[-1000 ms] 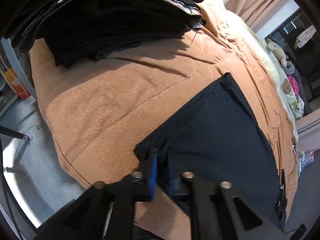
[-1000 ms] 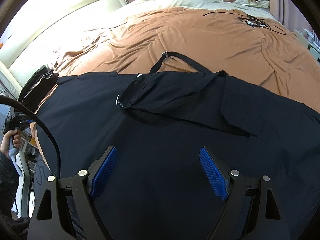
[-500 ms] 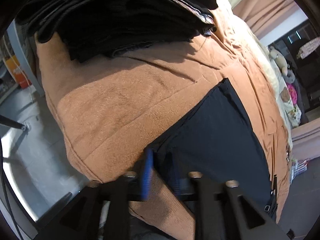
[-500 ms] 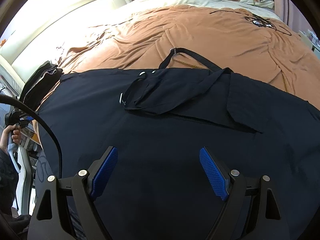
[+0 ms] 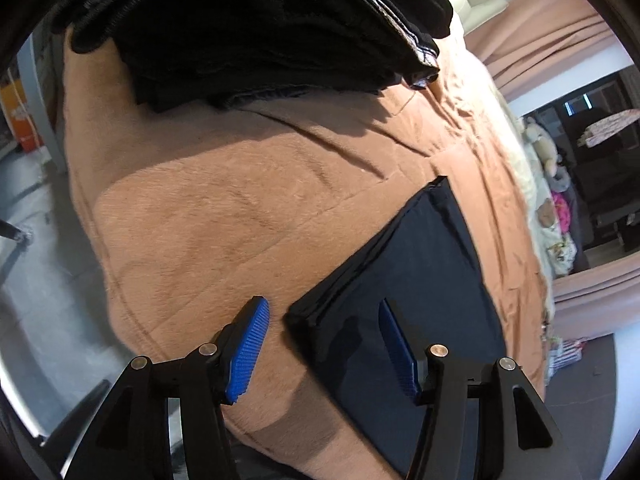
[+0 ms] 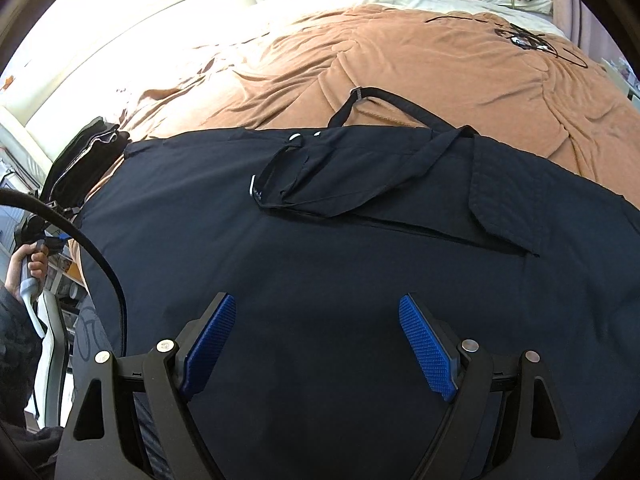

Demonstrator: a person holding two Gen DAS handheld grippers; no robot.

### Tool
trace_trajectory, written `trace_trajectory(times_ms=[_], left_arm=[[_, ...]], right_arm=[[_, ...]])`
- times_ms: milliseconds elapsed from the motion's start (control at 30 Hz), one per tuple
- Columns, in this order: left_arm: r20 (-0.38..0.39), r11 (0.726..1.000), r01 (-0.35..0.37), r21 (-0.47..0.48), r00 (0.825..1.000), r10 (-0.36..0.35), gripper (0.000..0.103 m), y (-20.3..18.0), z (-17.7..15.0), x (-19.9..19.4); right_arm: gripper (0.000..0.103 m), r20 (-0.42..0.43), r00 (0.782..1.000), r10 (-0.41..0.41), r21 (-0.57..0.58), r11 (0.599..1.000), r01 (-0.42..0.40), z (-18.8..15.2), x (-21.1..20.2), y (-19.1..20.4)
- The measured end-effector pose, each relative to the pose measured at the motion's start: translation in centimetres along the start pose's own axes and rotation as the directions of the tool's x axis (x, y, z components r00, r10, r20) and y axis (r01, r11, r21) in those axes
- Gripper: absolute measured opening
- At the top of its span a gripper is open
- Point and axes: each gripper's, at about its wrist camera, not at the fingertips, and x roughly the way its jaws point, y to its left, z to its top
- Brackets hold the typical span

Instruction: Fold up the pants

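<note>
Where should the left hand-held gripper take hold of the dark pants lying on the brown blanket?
Probably the near corner of the pants, coming in low from the blanket side. The stacked edges show there as a thick lip facing the open left hand-held gripper, so one finger could slide under while the other closes on top.

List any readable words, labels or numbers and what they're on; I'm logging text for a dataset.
None can be read.
Pants: small white tag at the waistband, too small to read.
Blanket: dark embroidered drawing, no letters.
Orange box on the floor: white marks, too blurred to read.
</note>
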Motion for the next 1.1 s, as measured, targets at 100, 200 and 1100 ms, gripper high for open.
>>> trace_trajectory(times_ms=[100,200,1100], left_arm=[[-0.009,0.999,0.039,-0.015,0.999,-0.039,0.058,0.3,-0.2,0.2],[-0.021,0.996,0.078,-0.045,0.997,-0.079,0.058,0.7,-0.8,0.2],[0.025,0.983,0.181,-0.023,0.983,-0.181,0.005,1.0,-1.8,1.4]], right_arm=[[0.083,-0.003,1.000,0.000,0.005,1.000,0.000,-0.2,0.2,0.0],[0.083,-0.011,1.000,0.006,0.015,1.000,-0.006,-0.4,0.5,0.1],[0.036,-0.080,0.990,0.116,-0.063,0.991,-0.121,0.0,3.5,5.4]])
